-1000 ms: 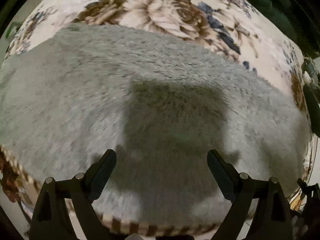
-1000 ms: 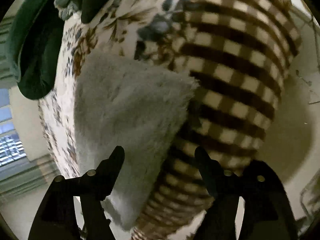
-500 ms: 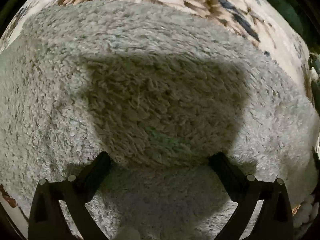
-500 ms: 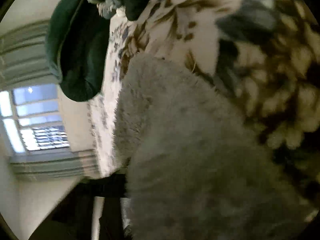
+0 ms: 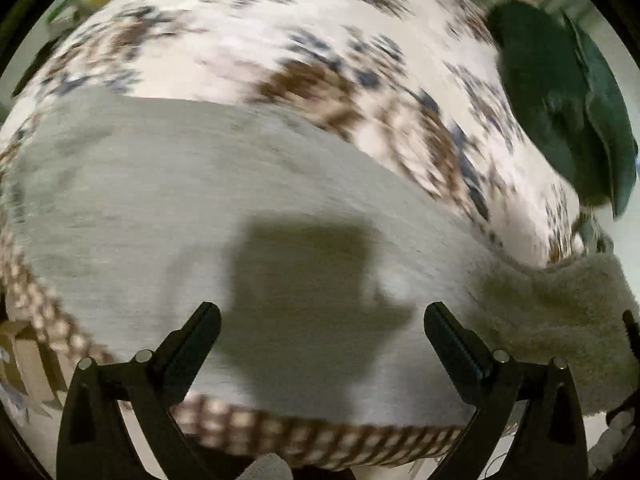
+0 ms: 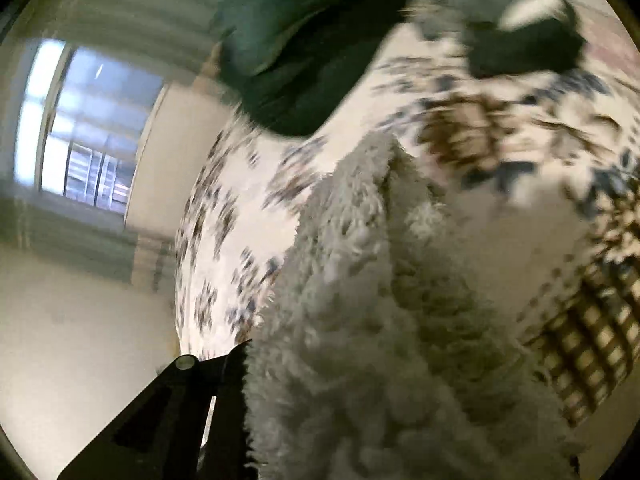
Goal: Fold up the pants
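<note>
L gripper (image 5: 320, 332) pulled back | pants (image 5: 200, 208) on floral bedspread (image 5: 248, 52) | window (image 6: 76, 128)

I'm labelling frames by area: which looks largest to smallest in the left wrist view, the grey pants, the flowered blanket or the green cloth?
1. Grey pants, though nearest the camera.
2. Flowered blanket, close behind.
3. Green cloth.

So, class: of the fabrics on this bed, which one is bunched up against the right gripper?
The fluffy grey pants, piled against its fingers; the floral blanket and dark green cloth lie farther off.
</note>
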Demonstrator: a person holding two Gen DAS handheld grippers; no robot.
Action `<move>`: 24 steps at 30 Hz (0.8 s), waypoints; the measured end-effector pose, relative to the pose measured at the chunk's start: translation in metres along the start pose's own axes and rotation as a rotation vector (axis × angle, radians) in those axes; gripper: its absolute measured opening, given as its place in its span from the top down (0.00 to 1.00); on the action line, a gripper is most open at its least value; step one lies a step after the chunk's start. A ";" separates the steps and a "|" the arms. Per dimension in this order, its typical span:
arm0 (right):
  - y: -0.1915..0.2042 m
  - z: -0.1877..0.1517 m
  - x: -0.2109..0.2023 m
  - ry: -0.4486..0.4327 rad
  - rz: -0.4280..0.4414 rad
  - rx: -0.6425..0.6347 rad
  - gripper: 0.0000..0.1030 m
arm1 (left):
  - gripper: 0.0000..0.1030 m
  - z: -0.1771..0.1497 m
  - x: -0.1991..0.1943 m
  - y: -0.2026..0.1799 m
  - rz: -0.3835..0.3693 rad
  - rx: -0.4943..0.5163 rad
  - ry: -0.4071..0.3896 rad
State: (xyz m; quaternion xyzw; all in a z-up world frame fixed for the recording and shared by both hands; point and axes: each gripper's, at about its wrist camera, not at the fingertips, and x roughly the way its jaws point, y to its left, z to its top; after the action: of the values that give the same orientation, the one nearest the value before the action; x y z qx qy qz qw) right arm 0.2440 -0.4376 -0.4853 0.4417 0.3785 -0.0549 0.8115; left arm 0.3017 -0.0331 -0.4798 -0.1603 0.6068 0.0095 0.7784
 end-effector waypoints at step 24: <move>0.176 -0.248 0.161 0.525 -0.283 -0.485 0.23 | 0.00 0.008 -0.069 0.212 0.037 -0.242 -0.059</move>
State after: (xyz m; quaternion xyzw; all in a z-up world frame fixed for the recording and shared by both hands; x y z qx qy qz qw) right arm 0.2920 -0.1038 -0.5539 0.1793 0.6327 0.0395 0.7523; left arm 0.2466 0.1823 -0.4634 -0.2416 0.5810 0.1018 0.7705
